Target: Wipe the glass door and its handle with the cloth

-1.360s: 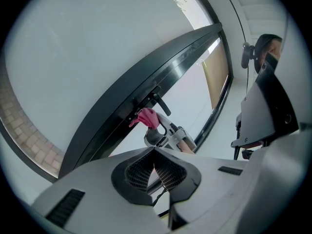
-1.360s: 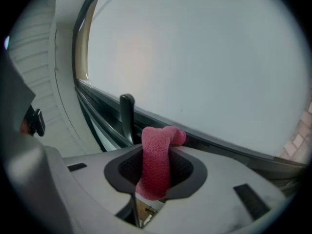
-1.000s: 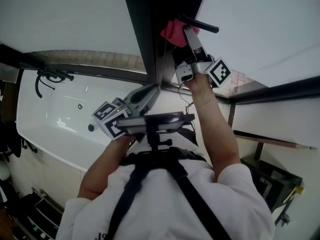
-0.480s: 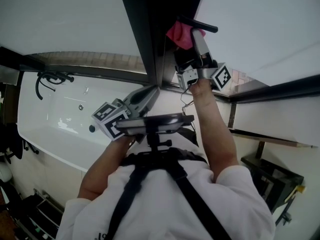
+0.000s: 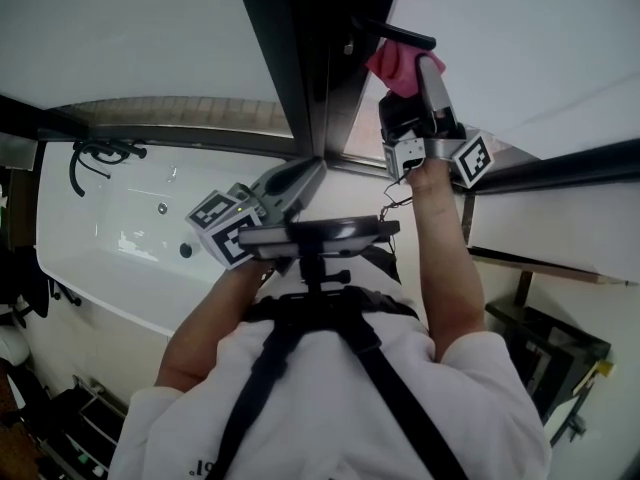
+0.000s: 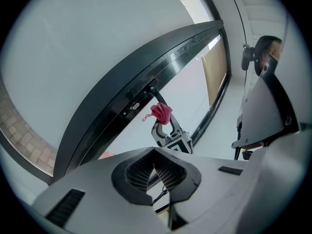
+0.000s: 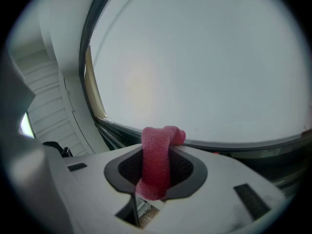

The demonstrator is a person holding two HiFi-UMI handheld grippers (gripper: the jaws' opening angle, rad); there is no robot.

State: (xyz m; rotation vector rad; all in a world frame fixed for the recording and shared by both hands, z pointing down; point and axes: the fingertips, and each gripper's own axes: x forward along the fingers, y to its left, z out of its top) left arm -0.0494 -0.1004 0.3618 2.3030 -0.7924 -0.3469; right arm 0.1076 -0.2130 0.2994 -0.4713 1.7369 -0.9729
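Observation:
A pink cloth [image 5: 393, 66] is pinched in my right gripper [image 5: 408, 68], which is shut on it and raised against the glass door [image 5: 520, 38], just under the black handle [image 5: 397, 35]. In the right gripper view the cloth [image 7: 157, 160] sticks up between the jaws with the pale glass [image 7: 204, 67] behind it. My left gripper [image 5: 303, 176] is lower, near the dark door frame [image 5: 300, 58], shut with nothing in it. The left gripper view shows its closed jaws [image 6: 155, 167], the cloth [image 6: 162, 112] and the handle [image 6: 155, 92] beyond.
A white bathtub [image 5: 110, 238] with a black tap [image 5: 95, 155] lies at the left. A dark rack [image 5: 545, 353] stands at the lower right. A chest-mounted device [image 5: 315, 236] sits below the grippers.
My right gripper has carried the pink cloth to the right under the handle, onto the glass side. The left gripper has hardly moved.

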